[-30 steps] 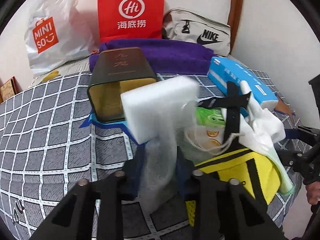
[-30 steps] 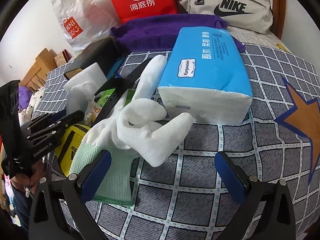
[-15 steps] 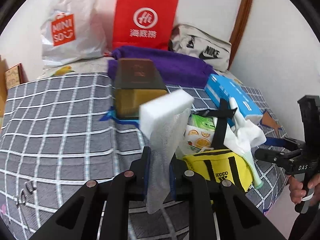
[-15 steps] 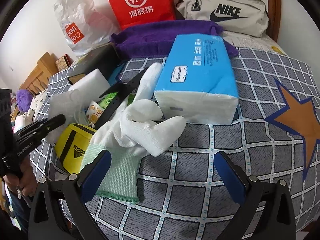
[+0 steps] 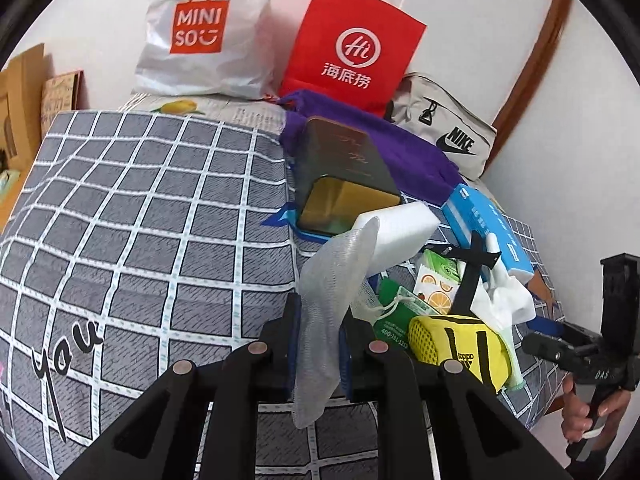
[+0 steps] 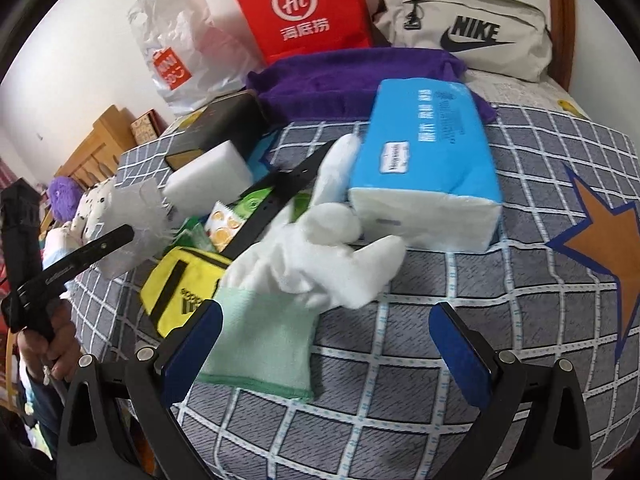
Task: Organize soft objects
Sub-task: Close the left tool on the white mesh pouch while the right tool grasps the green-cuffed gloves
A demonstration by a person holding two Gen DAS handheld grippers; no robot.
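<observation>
My left gripper [image 5: 318,332] is shut on a translucent white foam mesh sheet [image 5: 332,304], which hangs in the air over the grey checked bedspread [image 5: 160,216]. In the right wrist view that sheet [image 6: 132,216] shows at the left, apart from the white sponge block [image 6: 208,180]. The block [image 5: 400,228] rests against a dark tin box [image 5: 348,176]. My right gripper [image 6: 326,320] stands open just above the green cuff of a white glove [image 6: 320,256], not touching it. A blue tissue pack [image 6: 424,160] lies behind the glove.
A yellow pouch [image 5: 460,344], snack packets [image 5: 436,284] and a black strap [image 6: 280,196] are piled beside the glove. A purple towel [image 6: 352,76], red paper bag [image 5: 352,48], white plastic bag [image 5: 200,32] and beige bag [image 6: 464,32] line the wall. Bare bedspread lies left of the box.
My left gripper has drawn back and leftward with the mesh sheet and rolled, so the sheet is now away from the sponge block. The right gripper has hardly moved.
</observation>
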